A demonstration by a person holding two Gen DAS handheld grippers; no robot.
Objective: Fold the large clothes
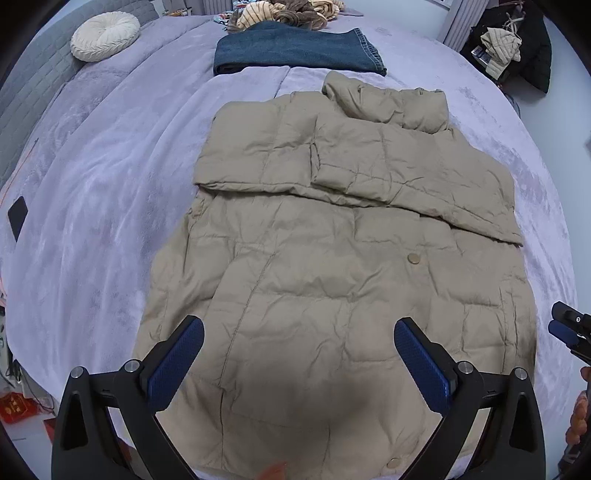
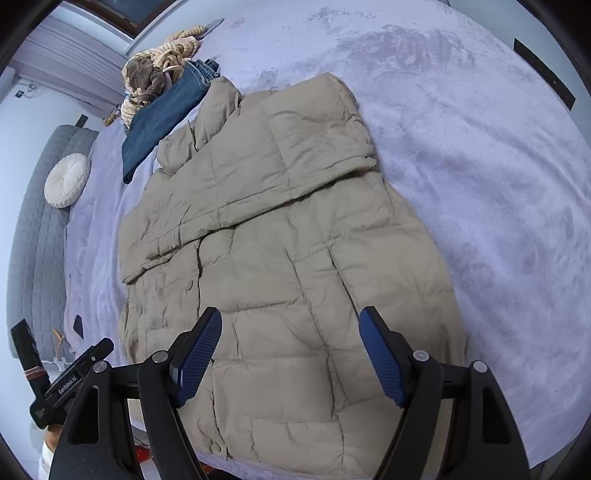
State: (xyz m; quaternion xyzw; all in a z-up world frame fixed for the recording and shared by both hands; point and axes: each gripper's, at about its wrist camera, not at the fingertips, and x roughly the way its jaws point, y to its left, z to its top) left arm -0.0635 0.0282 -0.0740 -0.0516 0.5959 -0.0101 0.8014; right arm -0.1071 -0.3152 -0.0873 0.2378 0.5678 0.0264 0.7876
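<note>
A beige puffer jacket [image 1: 332,258] lies flat on the lilac bed cover, collar at the far end, both sleeves folded across its chest. It also shows in the right wrist view [image 2: 280,251]. My left gripper [image 1: 299,332] is open and empty, hovering above the jacket's near hem. My right gripper [image 2: 291,325] is open and empty, above the hem's right part. The right gripper's tip [image 1: 565,325] shows at the right edge of the left wrist view. The left gripper's body [image 2: 74,380] shows at the lower left of the right wrist view.
Folded blue jeans [image 1: 295,51] lie beyond the collar, with a striped brown garment pile [image 1: 288,13] behind. A round white cushion [image 1: 105,35] rests by the grey headboard. A black phone [image 1: 17,218] lies at the bed's left. Lilac bed cover [image 2: 480,166] spreads to the right.
</note>
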